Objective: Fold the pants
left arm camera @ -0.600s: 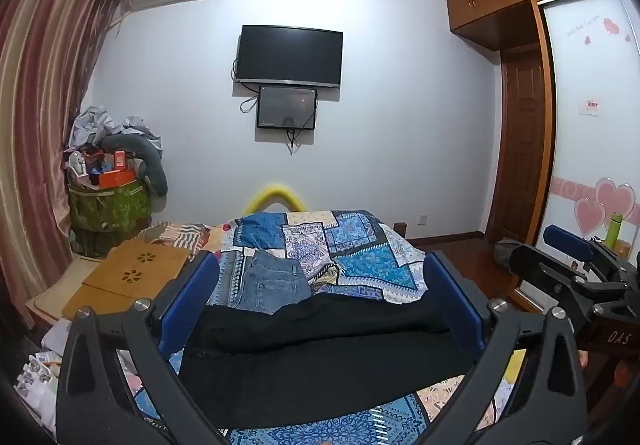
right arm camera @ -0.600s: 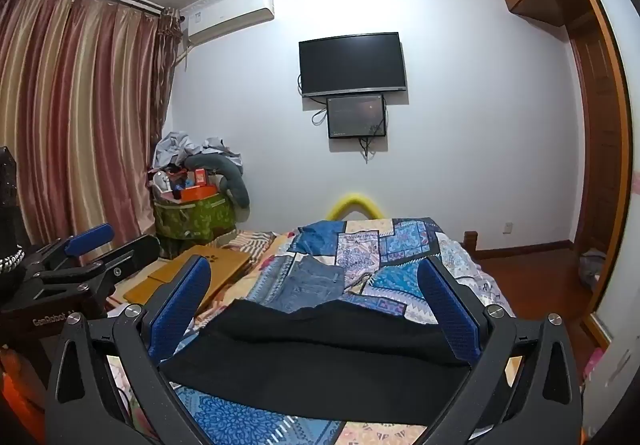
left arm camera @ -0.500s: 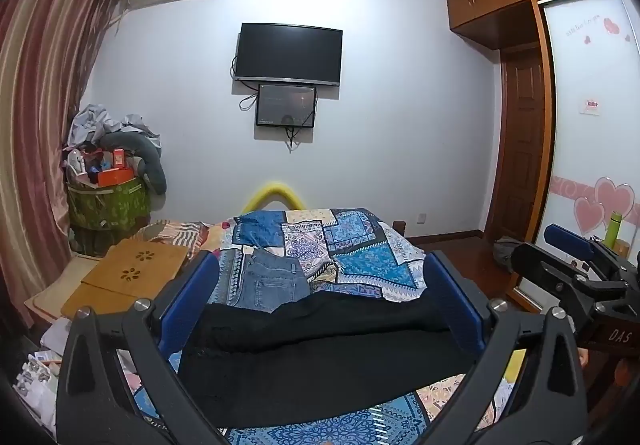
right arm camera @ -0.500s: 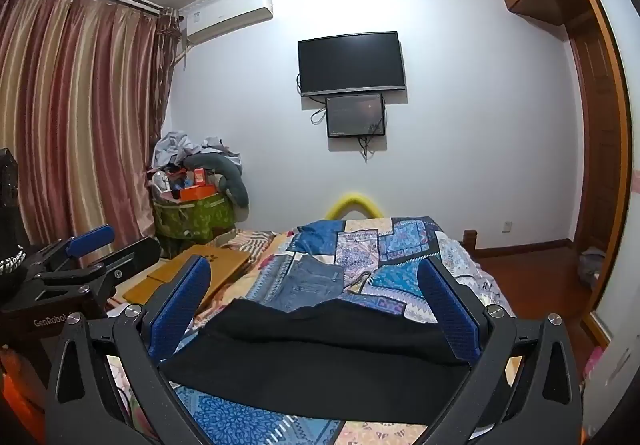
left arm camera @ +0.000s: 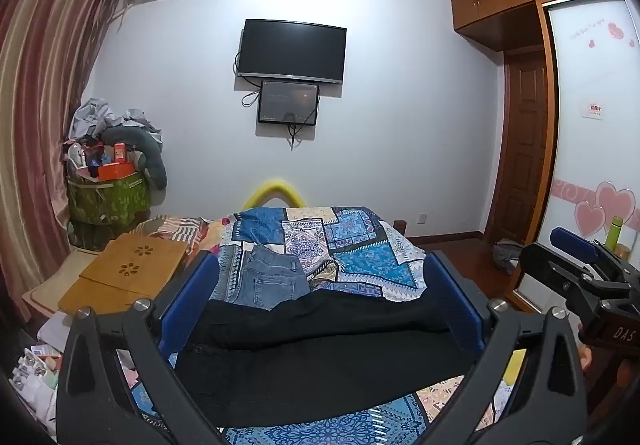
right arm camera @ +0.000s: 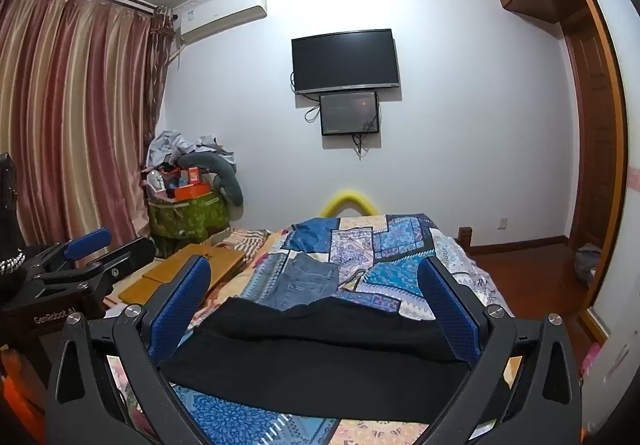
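Both my left claw (left arm camera: 320,301) and right claw (right arm camera: 314,297) hang spread wide, empty. The black pants (left arm camera: 320,349) lie crosswise on the bed (left arm camera: 360,245) just ahead, below; neither claw seems nearer.

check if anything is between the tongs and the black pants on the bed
Nothing visible is. The black pants lie spread on the patchwork bedspread directly ahead of both open tongs, left and right. The folded jeans lie beyond the pants, not in the path.
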